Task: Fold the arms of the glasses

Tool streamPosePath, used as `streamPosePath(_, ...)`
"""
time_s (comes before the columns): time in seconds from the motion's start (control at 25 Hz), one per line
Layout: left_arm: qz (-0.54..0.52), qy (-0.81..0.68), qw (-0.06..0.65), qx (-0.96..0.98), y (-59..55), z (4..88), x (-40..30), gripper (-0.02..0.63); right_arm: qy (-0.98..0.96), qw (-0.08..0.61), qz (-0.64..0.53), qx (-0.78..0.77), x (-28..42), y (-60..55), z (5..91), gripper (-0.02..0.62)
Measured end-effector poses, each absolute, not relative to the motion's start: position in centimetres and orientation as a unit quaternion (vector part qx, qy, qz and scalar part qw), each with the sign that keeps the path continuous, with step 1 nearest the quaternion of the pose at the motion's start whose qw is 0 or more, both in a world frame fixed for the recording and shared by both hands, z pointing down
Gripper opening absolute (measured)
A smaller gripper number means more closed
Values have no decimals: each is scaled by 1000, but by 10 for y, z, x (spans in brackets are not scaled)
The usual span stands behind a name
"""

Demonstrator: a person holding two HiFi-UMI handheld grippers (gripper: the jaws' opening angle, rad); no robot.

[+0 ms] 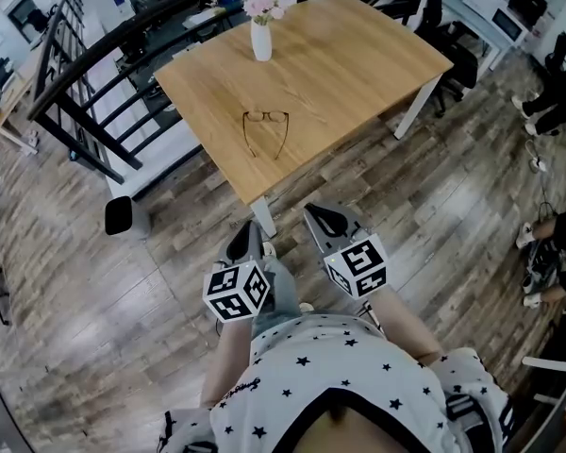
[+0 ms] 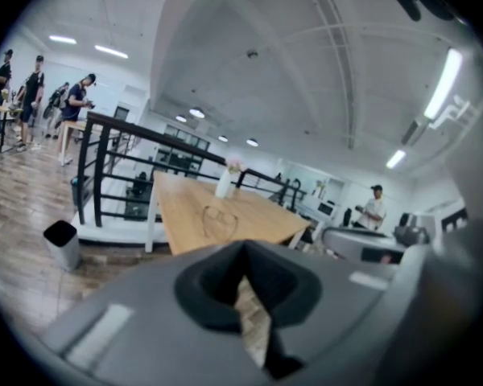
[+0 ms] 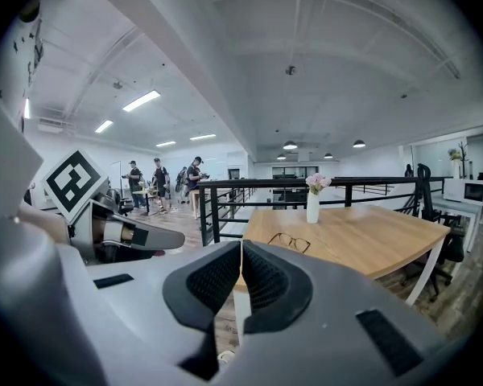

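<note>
A pair of thin-framed glasses lies on the wooden table near its front corner, both arms spread open and pointing toward me. Both grippers hang over the floor, short of that corner and apart from the glasses. My left gripper is shut with nothing in it, and the right gripper beside it is also shut and empty. In the left gripper view, the glasses show beyond the closed jaws of the gripper. The right gripper view has the glasses just above its gripper.
A white vase of pink flowers stands at the table's far edge. A black railing runs along the left, with a black bin below it. Office chairs and a seated person are at the right. Wood-plank floor surrounds the table.
</note>
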State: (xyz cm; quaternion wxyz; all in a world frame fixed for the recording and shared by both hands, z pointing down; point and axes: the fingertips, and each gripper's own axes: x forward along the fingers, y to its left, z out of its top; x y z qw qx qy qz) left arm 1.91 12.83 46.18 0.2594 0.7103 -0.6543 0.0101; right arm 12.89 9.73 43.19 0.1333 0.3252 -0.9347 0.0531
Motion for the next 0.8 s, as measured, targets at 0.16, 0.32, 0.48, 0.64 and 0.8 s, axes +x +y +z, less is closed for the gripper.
streamPosePath(0.16,4,-656,262,708,105,463,9,6,-934,141,48,326,120,74,434,18)
streamPosePath(0.32,2,-655,262,709,77,464,-2,6,-933,145,41,326,106,45,433,18)
streamPosePath(0.48,-1,-653,262,710,46,461,-17,6,-933,151,37,325,88,14,430,18)
streamPosePath(0.64,-5,-652,261,712,11,454,-38,6,-934,155,27,321,63,-17,421,18)
streamPosePath(0.8,-8,-650,260,714,-23,449,-55,6,-934,155,25,322,43,-52,415,18)
